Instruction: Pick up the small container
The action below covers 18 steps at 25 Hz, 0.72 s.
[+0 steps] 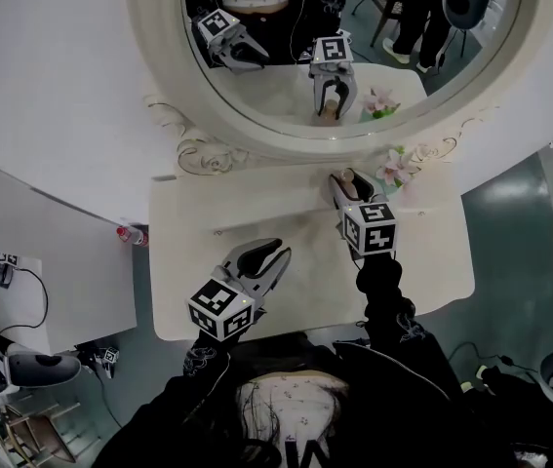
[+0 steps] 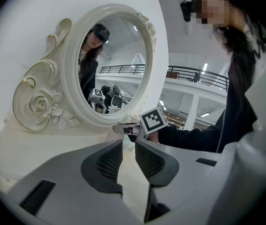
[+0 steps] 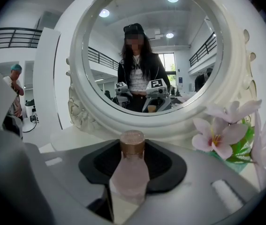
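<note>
A small pink bottle (image 3: 130,175) with a bronze cap (image 3: 132,143) stands upright between the jaws of my right gripper (image 3: 132,167), and the pads touch both its sides. In the head view that gripper (image 1: 347,186) is at the back of the white vanity table (image 1: 432,252), just under the round mirror, with the bottle (image 1: 348,176) in its jaws. Whether the bottle still rests on the table I cannot tell. My left gripper (image 1: 278,253) hovers over the table's front middle, shut and empty (image 2: 129,146).
The ornate white mirror frame (image 1: 256,136) rises right behind the bottle. Pink artificial flowers (image 1: 393,167) (image 3: 222,136) stand just right of the right gripper. A red-capped item (image 1: 130,233) lies off the table's left edge. The table's front edge is near my body.
</note>
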### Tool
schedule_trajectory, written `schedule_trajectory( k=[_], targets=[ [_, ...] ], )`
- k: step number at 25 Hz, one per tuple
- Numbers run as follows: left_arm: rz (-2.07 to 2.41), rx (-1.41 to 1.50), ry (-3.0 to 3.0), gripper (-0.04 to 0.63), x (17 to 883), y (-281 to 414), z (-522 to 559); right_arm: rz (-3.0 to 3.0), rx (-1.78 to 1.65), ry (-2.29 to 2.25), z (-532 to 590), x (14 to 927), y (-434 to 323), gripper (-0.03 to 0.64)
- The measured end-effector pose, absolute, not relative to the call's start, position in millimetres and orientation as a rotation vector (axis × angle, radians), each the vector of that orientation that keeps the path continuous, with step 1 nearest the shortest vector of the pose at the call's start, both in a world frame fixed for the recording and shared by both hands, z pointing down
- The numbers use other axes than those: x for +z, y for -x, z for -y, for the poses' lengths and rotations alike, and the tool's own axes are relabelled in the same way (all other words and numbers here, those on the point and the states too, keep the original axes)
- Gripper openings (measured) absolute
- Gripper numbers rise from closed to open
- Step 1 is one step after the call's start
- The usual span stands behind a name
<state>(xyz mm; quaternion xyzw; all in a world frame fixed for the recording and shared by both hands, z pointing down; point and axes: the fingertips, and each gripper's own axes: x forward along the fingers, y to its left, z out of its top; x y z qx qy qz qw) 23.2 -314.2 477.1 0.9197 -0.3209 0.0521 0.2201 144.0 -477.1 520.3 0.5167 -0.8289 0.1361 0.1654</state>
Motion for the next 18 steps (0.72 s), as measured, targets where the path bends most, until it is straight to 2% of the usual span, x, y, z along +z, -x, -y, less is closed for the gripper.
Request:
schedule_trajectory(
  k=[18],
  targets=[
    [0.844, 0.177, -2.558, 0.064, 479, -29, 305, 2.369, 0.432, -1.428, 457, 520, -133, 0.147]
  ],
)
